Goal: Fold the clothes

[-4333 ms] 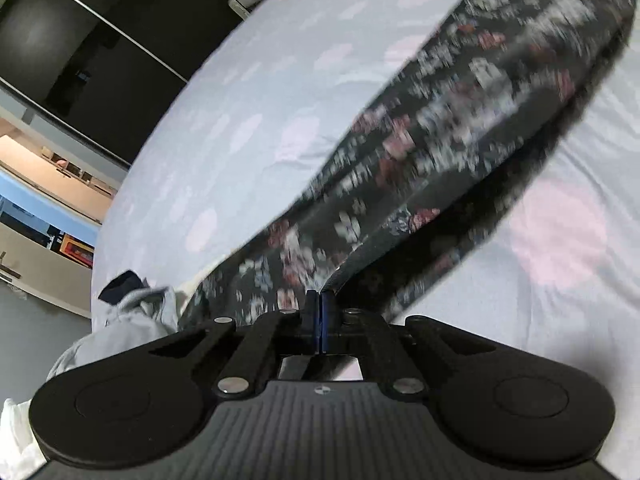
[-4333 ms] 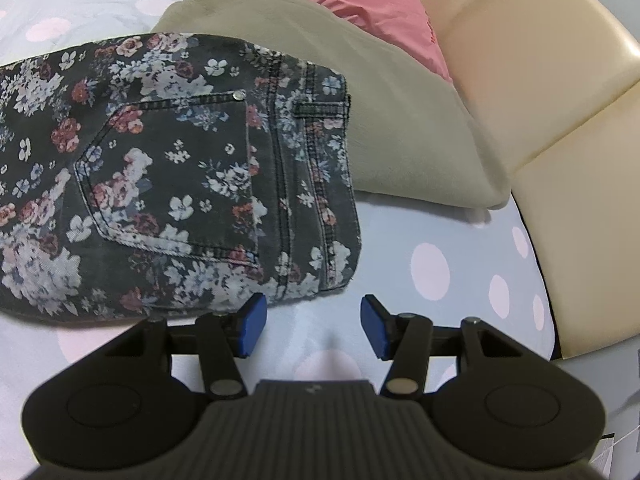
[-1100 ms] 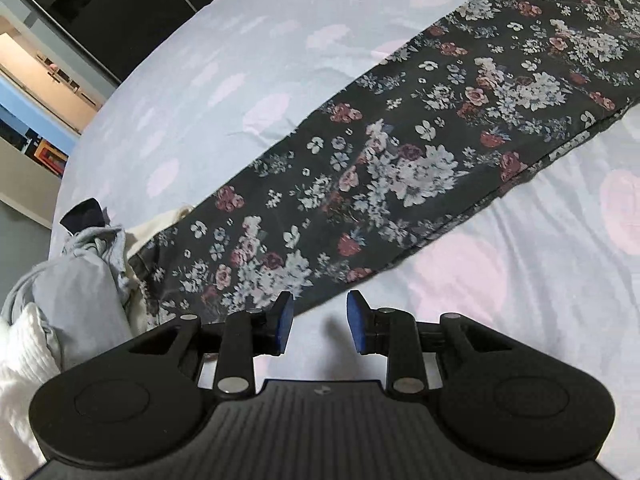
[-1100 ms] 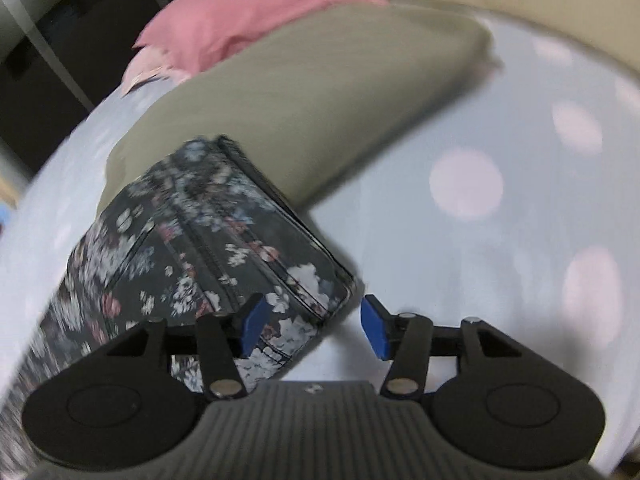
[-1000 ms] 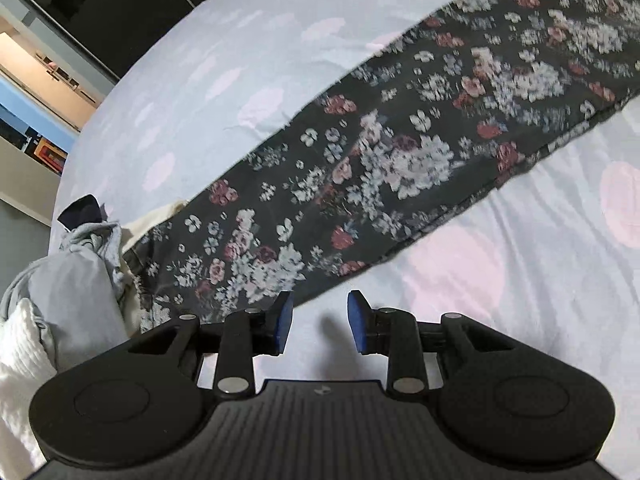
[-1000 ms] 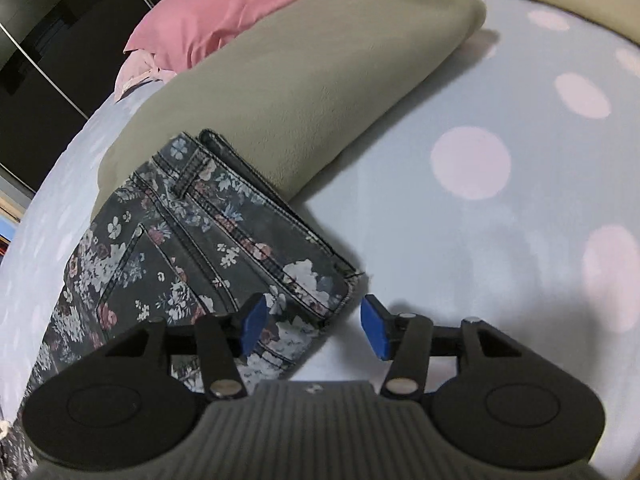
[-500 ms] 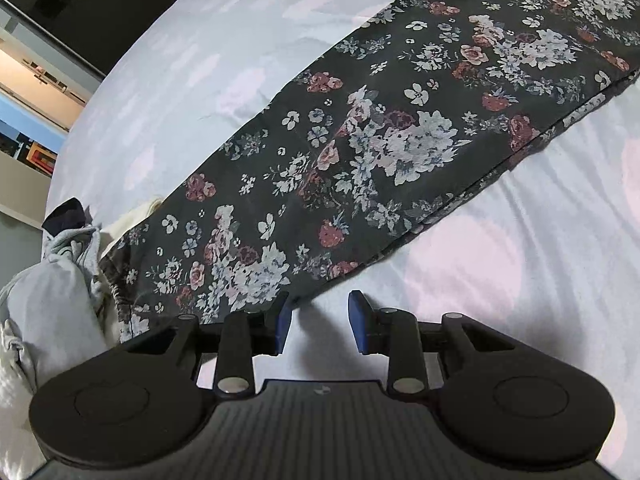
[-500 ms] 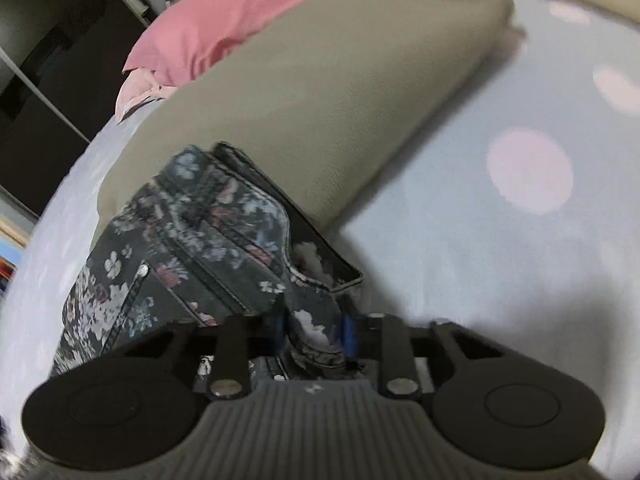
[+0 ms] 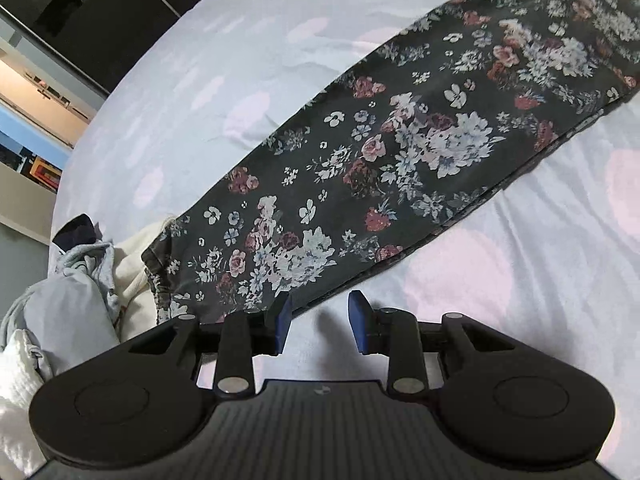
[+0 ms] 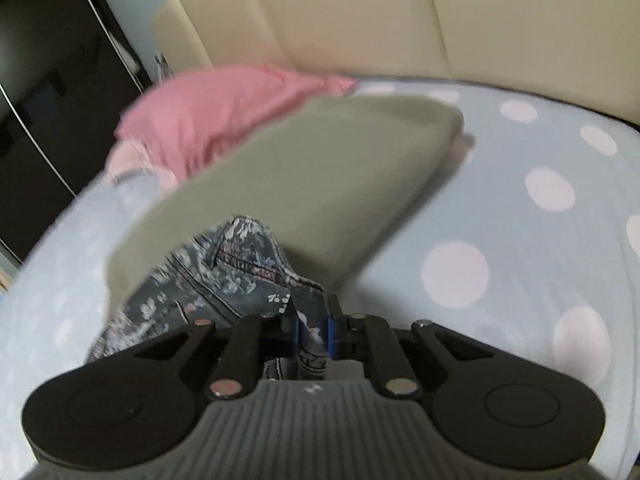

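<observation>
Dark floral jeans point(image 9: 400, 152) lie stretched across the polka-dot bedsheet point(image 9: 540, 280) in the left wrist view. My left gripper point(image 9: 319, 322) is open, low over the sheet, just beside the near edge of the trouser leg close to the hem. In the right wrist view the waistband end of the jeans point(image 10: 240, 272) is bunched and raised off the sheet. My right gripper point(image 10: 313, 332) is shut on the waistband corner.
A heap of pale clothes point(image 9: 72, 292) lies at the left beside the jeans hem. An olive pillow point(image 10: 304, 184) and a pink pillow point(image 10: 216, 116) lie behind the waistband. A cream headboard point(image 10: 360, 20) stands beyond. A dark wardrobe point(image 10: 44, 100) is at the left.
My right gripper closed on the waistband corner and lifted it; the view tilted up toward the headboard. My left gripper stayed open and crept closer to the leg's edge.
</observation>
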The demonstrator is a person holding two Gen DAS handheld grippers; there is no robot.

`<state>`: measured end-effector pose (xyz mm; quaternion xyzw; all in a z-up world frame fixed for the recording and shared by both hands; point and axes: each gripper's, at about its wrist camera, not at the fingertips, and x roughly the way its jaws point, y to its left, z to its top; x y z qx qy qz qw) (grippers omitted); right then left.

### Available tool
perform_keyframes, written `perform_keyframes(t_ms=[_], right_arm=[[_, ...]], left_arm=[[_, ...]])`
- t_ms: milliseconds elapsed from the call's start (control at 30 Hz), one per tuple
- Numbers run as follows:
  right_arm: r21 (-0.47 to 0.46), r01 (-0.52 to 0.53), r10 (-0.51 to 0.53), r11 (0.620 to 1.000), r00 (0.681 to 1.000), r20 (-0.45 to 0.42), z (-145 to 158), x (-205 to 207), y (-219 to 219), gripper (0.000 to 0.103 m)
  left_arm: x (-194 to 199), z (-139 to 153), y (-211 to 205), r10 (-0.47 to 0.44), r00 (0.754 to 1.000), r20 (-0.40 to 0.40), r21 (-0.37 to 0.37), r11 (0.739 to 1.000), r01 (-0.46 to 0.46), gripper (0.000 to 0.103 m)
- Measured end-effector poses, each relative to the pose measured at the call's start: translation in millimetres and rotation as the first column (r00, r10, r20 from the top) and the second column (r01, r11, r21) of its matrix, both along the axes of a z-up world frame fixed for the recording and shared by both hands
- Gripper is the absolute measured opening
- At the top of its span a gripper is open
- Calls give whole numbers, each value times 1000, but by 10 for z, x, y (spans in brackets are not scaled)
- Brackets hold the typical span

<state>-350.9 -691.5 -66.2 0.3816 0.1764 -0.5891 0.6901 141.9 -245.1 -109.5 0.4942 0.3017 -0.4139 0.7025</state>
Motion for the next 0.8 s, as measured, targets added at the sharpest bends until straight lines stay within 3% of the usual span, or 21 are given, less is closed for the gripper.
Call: perform_keyframes(t_ms=[100,167,233,367,600,800], right_arm=[[21,-5,7,1000,997,-74,-100,-5,-28,19],[10,16,-15,1000,993,-120,-101,9,-36,31],[-11,42,-43,999,987,-152,-75,-13,4,33],[-10,12,-13,1000,990,-138,-20,-62,93,37],[49,-160,166,986,972,-168,88,221,470,38],[119,-347,362,930,922,-135,39,533,985,39]], left_arm=[[-13,12,35,-5,1000,11,8,1000,4,29],[-10,33,64,-6,1000,18,8,1000,6,29],[-12,56,97,-4,1000,20,4,1000,3,29],[-20,99,162,-2,1000,28,0,1000,2,29],[-64,194,240,-18,999,38,-21,1000,19,29],[-109,298,309,-33,999,42,-52,998,35,29]])
